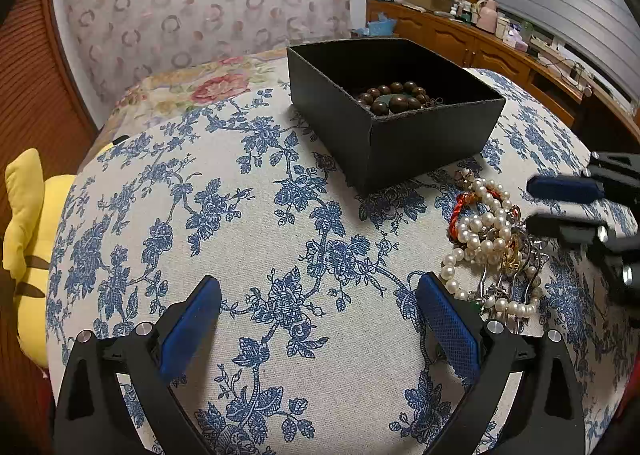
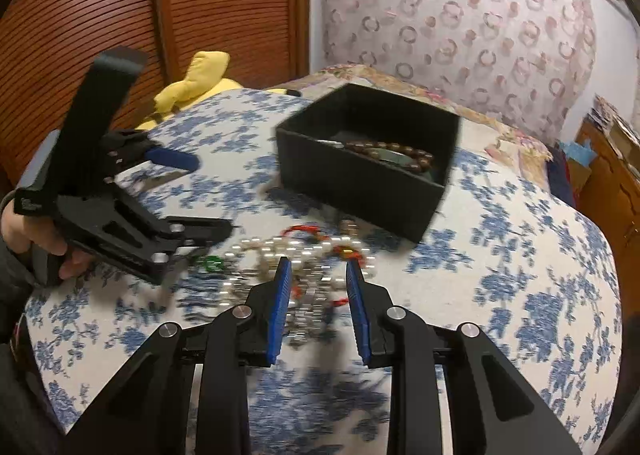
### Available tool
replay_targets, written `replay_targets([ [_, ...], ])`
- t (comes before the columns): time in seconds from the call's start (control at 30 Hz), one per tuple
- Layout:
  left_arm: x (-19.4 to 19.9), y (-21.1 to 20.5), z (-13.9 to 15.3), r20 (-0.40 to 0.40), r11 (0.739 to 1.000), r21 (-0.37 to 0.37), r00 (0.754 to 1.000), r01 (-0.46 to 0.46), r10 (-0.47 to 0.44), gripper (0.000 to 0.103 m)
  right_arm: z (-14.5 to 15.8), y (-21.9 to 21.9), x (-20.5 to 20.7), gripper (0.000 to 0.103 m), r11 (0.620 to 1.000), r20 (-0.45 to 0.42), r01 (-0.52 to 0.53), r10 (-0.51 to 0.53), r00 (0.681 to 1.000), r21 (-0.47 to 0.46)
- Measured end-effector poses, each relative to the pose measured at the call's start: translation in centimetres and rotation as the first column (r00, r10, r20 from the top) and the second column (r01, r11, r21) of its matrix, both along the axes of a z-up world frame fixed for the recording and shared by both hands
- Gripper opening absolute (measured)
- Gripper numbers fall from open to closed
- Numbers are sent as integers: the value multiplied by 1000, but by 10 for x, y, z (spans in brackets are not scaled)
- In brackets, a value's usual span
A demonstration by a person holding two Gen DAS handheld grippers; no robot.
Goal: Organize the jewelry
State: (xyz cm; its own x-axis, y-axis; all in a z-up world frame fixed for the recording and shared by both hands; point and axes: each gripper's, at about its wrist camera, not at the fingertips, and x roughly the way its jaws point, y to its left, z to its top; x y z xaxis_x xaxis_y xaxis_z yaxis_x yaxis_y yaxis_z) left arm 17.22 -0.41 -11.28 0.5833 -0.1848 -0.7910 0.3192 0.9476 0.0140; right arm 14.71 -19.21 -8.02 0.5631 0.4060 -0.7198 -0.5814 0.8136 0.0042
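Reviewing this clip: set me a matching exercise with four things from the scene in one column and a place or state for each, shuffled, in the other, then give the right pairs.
Things:
1. brown bead bracelet
2. pearl necklace
3. yellow plush toy
4. left gripper

Places or states:
A. at the edge of the floral cloth, near the wooden door
B. open, over bare cloth
C. inside the black box
D. in the tangled pile outside the box

Pairs: 1-C, 2-D, 3-A, 4-B

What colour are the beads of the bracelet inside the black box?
Dark brown. The bead bracelet in the black box shows best in the left wrist view.
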Motion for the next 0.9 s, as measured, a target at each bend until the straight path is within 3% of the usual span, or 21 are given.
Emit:
replay_targets([
  [0.17,0,0,0,0,1000,0,1000,0,0,95,-2,-12,25,24,999,-26,46,-46,999,-1],
  [0.37,0,0,0,0,1000,0,1000,0,0,95,-14,-3,52,21,1000,-119,21,-22,993,-15],
  [0.63,-10,3,9,55,1000,-20,998,-1,2,95,-16,0,57,18,1000,-150,-10,6,989,-26],
  [0.9,-15,1,10,56,1000,-20,998,7,-6,95,-15,2,57,18,999,-170,-17,11,985,-30],
])
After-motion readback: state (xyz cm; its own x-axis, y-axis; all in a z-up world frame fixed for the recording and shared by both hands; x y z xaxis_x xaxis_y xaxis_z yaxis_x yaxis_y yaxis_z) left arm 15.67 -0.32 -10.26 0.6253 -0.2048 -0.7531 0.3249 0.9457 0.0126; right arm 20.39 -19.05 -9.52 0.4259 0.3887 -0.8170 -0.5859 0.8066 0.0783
